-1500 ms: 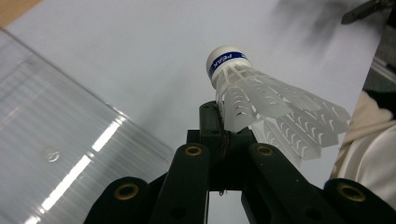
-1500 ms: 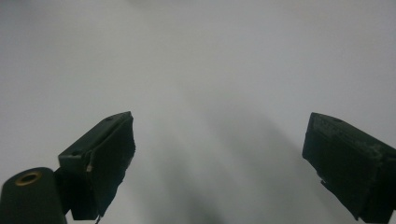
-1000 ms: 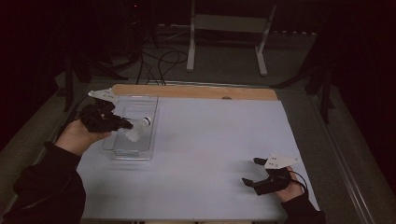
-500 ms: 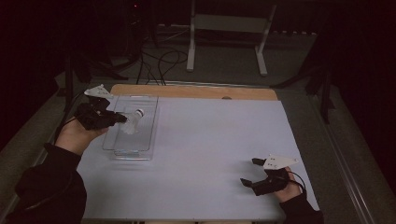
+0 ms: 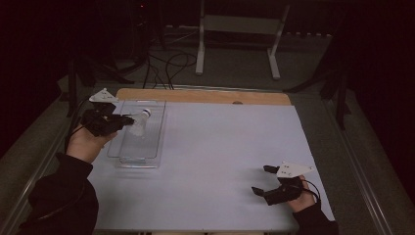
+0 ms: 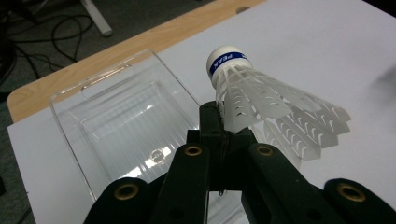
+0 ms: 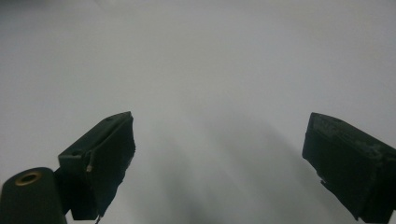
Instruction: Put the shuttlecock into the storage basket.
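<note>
A white shuttlecock point(image 6: 261, 100) with a blue band round its cork is pinched by its feather skirt in my left gripper point(image 6: 223, 122), whose jaws are shut on it. In the high view that left gripper point(image 5: 128, 120) holds the shuttlecock point(image 5: 140, 122) above the far part of a clear plastic tray point(image 5: 128, 155) at the table's left. The same tray point(image 6: 74, 112) lies below and beyond the jaws in the left gripper view. My right gripper point(image 5: 261, 180) rests low at the front right, jaws wide apart, and its own view shows nothing between the right gripper's point(image 7: 219, 158) jaws but white tabletop.
A white sheet point(image 5: 225, 152) covers the table, with a wooden strip point(image 5: 195, 95) along its far edge. Beyond the table stand a white metal frame point(image 5: 235, 29) and cables point(image 5: 166, 63) on the dark floor. Metal rails run along both table sides.
My left gripper has lifted and drawn back toward the tray's far left with the shuttlecock, which now sits higher over the tray. The right gripper has stayed put.
</note>
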A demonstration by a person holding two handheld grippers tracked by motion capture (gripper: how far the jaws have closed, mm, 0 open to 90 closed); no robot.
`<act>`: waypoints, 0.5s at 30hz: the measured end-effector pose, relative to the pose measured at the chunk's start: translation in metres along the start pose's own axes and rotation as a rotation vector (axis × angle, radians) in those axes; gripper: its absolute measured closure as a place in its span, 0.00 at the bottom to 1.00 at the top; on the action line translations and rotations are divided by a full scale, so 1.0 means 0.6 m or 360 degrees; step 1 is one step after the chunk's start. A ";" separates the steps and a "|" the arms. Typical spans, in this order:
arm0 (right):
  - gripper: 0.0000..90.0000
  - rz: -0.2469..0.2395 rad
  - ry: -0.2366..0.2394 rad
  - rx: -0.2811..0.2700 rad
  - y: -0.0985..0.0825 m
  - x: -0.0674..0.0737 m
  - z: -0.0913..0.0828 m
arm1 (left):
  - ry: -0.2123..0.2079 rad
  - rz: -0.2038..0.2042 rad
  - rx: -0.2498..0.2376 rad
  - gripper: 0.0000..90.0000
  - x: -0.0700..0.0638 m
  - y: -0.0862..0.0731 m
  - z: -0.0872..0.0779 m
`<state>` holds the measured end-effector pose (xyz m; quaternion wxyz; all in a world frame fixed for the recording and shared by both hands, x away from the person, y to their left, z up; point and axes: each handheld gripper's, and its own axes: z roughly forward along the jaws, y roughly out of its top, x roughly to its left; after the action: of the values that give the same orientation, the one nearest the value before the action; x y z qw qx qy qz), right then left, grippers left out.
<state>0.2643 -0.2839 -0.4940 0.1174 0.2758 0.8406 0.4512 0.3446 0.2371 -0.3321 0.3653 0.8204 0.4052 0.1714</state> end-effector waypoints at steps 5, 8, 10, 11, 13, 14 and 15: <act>0.10 0.0006 0.0004 0.0001 0.000 0.000 0.000 | 0.0019 -0.0006 -0.0085 1.00 0.001 -0.006 0.009; 0.10 -0.0002 0.0007 -0.0015 0.001 0.000 -0.002 | 0.0031 -0.0005 -0.0092 1.00 0.002 -0.011 0.018; 0.10 -0.0003 0.0000 -0.0004 0.001 0.000 -0.003 | 0.0028 -0.0010 -0.0099 1.00 0.003 -0.015 0.026; 0.10 0.0005 0.0003 -0.0012 0.001 0.000 -0.004 | 0.0027 -0.0018 -0.0088 1.00 0.005 -0.017 0.030; 0.10 0.0000 0.0001 -0.0018 0.002 -0.001 -0.004 | 0.0026 -0.0016 -0.0105 1.00 0.006 -0.021 0.037; 0.10 -0.0001 0.0001 -0.0015 0.002 -0.001 -0.004 | 0.0029 -0.0029 -0.0092 1.00 0.006 -0.023 0.042; 0.10 0.0005 0.0006 -0.0021 0.002 -0.001 -0.004 | 0.0045 -0.0030 -0.0087 1.00 0.006 -0.025 0.046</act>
<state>0.2642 -0.2856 -0.4916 0.1170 0.2754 0.8374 0.4574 0.3549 0.2333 -0.3619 0.3834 0.8037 0.4133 0.1903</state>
